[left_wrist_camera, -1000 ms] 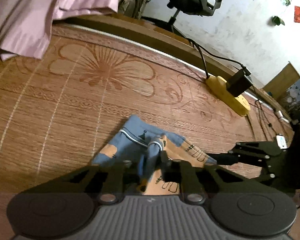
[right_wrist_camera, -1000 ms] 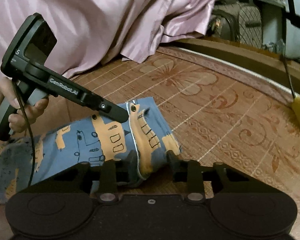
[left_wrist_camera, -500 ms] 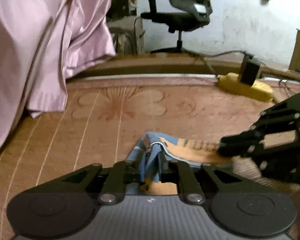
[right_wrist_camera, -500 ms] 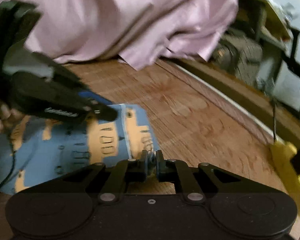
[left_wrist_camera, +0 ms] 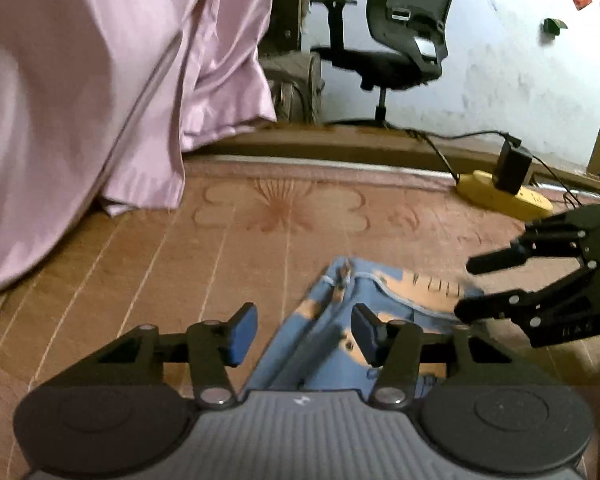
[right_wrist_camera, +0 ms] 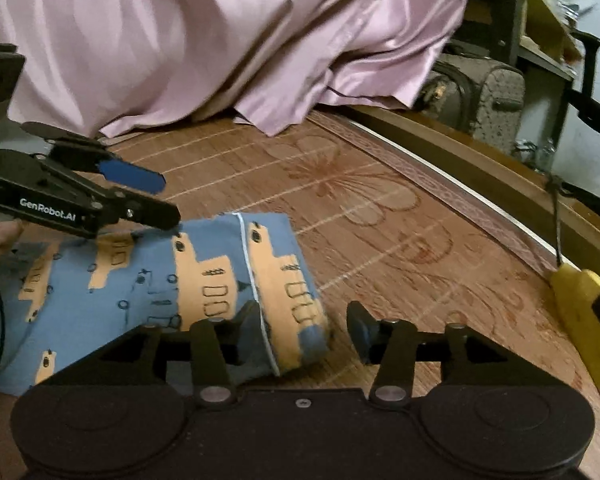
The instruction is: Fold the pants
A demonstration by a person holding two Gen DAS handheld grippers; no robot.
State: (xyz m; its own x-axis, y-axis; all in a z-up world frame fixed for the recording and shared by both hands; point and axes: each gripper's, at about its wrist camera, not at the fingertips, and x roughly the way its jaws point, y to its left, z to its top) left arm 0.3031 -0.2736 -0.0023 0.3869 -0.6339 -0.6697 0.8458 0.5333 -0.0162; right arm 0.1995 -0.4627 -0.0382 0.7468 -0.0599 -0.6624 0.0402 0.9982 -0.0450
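The blue pants [right_wrist_camera: 148, 284] with orange block prints lie folded on the brown woven mat [right_wrist_camera: 380, 248]. In the right wrist view my right gripper [right_wrist_camera: 304, 324] is open, its fingers straddling the folded end, with the cloth lying loose between them. My left gripper [right_wrist_camera: 166, 200] hovers open just above the pants' far edge at the left, held by a hand [right_wrist_camera: 0, 236]. In the left wrist view the left gripper [left_wrist_camera: 304, 332] stands open over the pants [left_wrist_camera: 380, 296], and the right gripper [left_wrist_camera: 466, 289] reaches in from the right, also open.
A large pink satin sheet [right_wrist_camera: 204, 40] is heaped at the back left of the mat. A yellow power strip [left_wrist_camera: 504, 196] with a black plug sits by the wooden bed edge [left_wrist_camera: 340, 148]. An office chair [left_wrist_camera: 404, 40] and a suitcase [right_wrist_camera: 480, 92] stand beyond.
Half a second ago both grippers were shut on the pants' folded end. Both have since opened and let the cloth go, and it now rests on the mat.
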